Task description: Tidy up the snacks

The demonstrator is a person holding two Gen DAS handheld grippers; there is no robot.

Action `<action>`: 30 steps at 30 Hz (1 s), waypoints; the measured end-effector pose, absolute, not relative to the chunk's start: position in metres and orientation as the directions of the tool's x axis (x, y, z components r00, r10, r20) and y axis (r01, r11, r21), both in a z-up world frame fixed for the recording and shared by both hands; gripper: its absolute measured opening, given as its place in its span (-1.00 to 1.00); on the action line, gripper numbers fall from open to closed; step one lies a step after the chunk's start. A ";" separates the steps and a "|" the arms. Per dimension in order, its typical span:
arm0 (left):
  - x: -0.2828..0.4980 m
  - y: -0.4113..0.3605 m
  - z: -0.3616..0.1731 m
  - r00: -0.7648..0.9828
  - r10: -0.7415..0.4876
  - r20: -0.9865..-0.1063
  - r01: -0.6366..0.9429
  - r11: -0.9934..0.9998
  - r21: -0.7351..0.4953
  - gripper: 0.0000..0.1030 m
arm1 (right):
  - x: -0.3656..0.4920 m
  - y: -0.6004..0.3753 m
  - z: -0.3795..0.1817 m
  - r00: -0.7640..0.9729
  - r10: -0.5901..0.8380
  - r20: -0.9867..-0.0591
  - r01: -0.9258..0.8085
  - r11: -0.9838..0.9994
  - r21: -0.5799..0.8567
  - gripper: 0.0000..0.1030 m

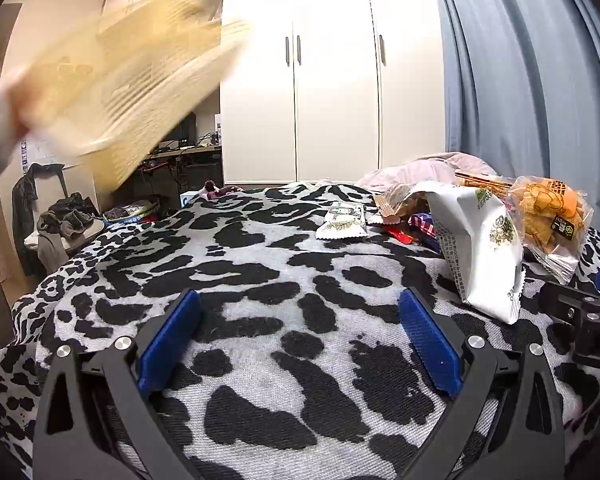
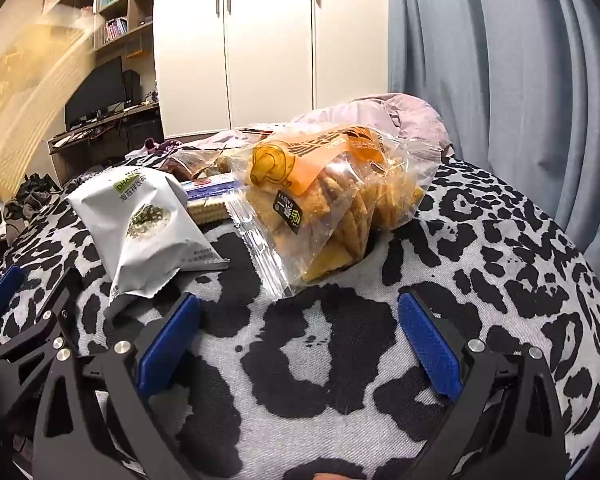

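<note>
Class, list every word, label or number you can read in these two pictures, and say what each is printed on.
"DHA": green label at the top of the white seaweed snack pouch; the rest is cut off by a fold.
Chinese line under it: too small to read.
Orange band and black tag on the clear bag of fried crackers: characters blurred.
Small white packet: print unreadable.

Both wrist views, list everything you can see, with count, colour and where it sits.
Bedspread: one, black and white animal print, under everything.
Seaweed snack bag: one, white, left of the pile.
Fried snack bag: one, clear with orange label, beside the white bag.
Small packet: one, white and green, farther back.
Basket: one, yellowish, blurred, held in the air at left.
Wardrobe: one, white, behind the bed.
Curtain: one, blue-grey, at right.
Left gripper: open, empty.
Right gripper: open, empty.
</note>
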State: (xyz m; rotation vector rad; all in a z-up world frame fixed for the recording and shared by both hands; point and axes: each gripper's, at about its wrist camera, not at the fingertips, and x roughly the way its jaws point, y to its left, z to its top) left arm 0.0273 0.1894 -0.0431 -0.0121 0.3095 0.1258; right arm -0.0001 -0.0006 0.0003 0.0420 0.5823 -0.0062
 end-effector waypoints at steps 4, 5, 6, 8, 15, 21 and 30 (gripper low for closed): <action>0.027 0.189 -0.043 0.945 0.122 -0.303 -0.125 0.992 0.009 0.95 | 0.005 -0.001 0.000 0.825 0.003 -0.566 0.021 0.999 0.036 0.91; 0.027 0.189 -0.043 0.945 0.122 -0.302 -0.126 0.992 0.007 0.95 | 0.006 -0.002 0.000 0.822 0.001 -0.570 0.022 0.999 0.035 0.91; 0.027 0.189 -0.043 0.946 0.122 -0.301 -0.126 0.992 0.006 0.95 | 0.006 0.001 0.000 0.820 -0.003 -0.572 0.023 0.999 0.029 0.91; 0.027 0.190 -0.043 0.946 0.122 -0.301 -0.126 0.992 0.006 0.95 | 0.009 0.004 -0.001 0.816 -0.012 -0.578 0.029 0.999 0.020 0.91; 0.028 0.191 -0.043 0.946 0.124 -0.301 -0.129 0.992 0.005 0.95 | 0.013 0.004 -0.005 0.810 -0.009 -0.587 0.020 1.000 0.013 0.91; 0.028 0.191 -0.041 0.945 0.127 -0.301 -0.132 0.991 0.005 0.95 | 0.018 0.007 -0.004 0.813 -0.005 -0.582 0.016 1.000 0.014 0.91; 0.028 0.192 -0.041 0.947 0.125 -0.297 -0.129 0.992 0.005 0.95 | 0.018 0.008 -0.006 0.817 -0.002 -0.577 0.015 1.000 0.017 0.91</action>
